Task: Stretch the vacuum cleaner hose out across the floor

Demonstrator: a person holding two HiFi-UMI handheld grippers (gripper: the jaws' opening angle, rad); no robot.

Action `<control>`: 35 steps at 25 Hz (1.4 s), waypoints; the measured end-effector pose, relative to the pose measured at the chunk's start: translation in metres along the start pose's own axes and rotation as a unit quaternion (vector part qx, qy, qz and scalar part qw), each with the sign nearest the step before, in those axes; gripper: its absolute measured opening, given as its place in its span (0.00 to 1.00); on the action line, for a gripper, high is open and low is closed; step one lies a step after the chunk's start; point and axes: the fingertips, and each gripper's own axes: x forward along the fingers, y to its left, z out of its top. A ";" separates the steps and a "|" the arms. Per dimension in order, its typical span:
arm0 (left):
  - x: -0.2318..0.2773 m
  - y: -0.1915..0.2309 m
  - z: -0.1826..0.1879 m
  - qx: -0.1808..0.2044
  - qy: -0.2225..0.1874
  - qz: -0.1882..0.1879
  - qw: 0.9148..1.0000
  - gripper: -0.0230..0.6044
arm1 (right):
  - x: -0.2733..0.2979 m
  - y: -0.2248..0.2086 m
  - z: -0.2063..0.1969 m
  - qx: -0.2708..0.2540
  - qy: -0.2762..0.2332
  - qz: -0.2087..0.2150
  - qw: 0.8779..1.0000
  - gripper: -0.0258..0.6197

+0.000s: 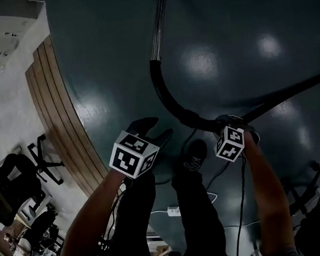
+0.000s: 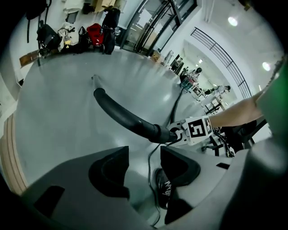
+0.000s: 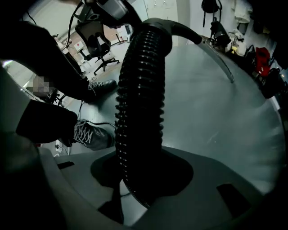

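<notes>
So the right gripper (image 3: 143,177) fingers grip the ribbed black vacuum hose (image 3: 139,108); left gripper (image 2: 144,168) fingers wide, empty. I'd grab further along, then pull straight.

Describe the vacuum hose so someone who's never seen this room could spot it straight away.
On the dark glossy floor, a shiny metal tube leads into a curved black pipe that ends at the right gripper. The hose is what that gripper's jaws clamp: thick, black and ribbed, unlike the thin cables nearby.
</notes>
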 end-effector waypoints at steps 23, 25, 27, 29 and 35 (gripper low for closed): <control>0.109 0.003 -0.087 0.033 0.083 -0.041 0.995 0.40 | 0.120 0.029 -0.051 0.057 0.082 0.208 0.973 0.30; 0.107 0.004 -0.080 0.023 0.078 -0.040 0.996 0.40 | 0.117 0.022 -0.051 0.070 0.090 0.208 0.971 0.31; 0.102 0.011 -0.070 0.016 0.070 -0.037 0.997 0.40 | 0.114 0.005 -0.041 0.071 0.089 0.186 0.976 0.31; 0.095 0.018 -0.066 0.016 0.062 -0.035 0.997 0.40 | 0.112 -0.009 -0.028 0.086 0.079 0.153 0.981 0.34; 0.079 -0.015 -0.091 0.019 0.059 -0.029 0.998 0.40 | 0.079 -0.002 -0.019 0.149 0.021 0.061 0.987 0.39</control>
